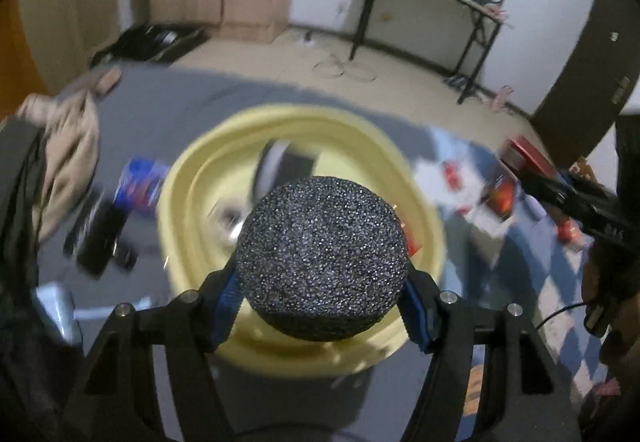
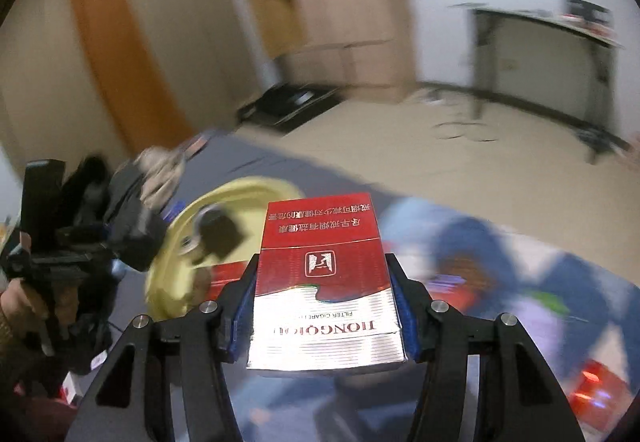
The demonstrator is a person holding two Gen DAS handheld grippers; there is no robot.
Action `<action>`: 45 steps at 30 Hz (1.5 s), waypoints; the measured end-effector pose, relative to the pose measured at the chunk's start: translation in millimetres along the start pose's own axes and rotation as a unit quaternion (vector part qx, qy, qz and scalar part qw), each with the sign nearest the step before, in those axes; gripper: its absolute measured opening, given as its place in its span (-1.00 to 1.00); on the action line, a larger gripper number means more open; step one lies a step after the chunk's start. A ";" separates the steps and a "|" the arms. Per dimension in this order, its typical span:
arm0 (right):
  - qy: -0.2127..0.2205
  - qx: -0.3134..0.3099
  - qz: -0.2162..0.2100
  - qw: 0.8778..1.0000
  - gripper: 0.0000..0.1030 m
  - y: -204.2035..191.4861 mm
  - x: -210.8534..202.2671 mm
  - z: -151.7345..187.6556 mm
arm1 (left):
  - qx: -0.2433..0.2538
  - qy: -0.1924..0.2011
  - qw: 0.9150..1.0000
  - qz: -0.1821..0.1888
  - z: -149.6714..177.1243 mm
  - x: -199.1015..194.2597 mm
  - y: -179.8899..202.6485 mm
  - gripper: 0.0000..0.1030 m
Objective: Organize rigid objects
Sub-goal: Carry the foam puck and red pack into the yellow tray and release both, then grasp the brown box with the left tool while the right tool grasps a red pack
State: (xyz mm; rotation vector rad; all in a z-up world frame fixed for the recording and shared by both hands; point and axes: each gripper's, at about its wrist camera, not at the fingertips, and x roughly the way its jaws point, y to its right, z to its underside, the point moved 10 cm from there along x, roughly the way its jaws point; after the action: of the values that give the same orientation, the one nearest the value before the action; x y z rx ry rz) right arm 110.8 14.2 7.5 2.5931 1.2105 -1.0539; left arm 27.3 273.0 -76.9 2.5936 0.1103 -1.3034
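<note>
Left gripper clamped on black foam puck above yellow basin, right gripper gripping red cigarette pack to its right; lower inside rim, then release.

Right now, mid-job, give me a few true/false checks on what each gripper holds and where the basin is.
1. The left gripper grips a black speckled foam puck. True.
2. The right gripper is empty. False: it is shut on a red and silver cigarette pack.
3. The yellow basin lies beneath the puck in the left wrist view. True.
4. The basin is empty. False: blurred items already lie inside.
5. The pack is blue. False: red and silver.
</note>
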 end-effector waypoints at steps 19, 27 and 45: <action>-0.177 -0.080 0.006 0.981 0.98 -83.1 178.5 2.2 | -0.054 -0.036 0.998 0.009 21.8 52.8 -27.7 0.76; 0.003 0.014 0.037 0.999 0.99 -22.3 49.8 -6.0 | 0.034 0.028 0.997 0.069 -25.1 -11.7 62.6 1.00; -0.014 0.291 0.286 0.913 0.99 251.3 -98.7 148.4 | 0.264 -0.095 0.958 0.061 -30.7 171.9 278.8 1.00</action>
State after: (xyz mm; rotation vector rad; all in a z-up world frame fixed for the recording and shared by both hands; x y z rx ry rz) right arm 162.2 -272.6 -92.6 3.0174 0.0599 -1.4426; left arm 202.4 3.6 -147.5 2.8033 -0.4881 -1.7137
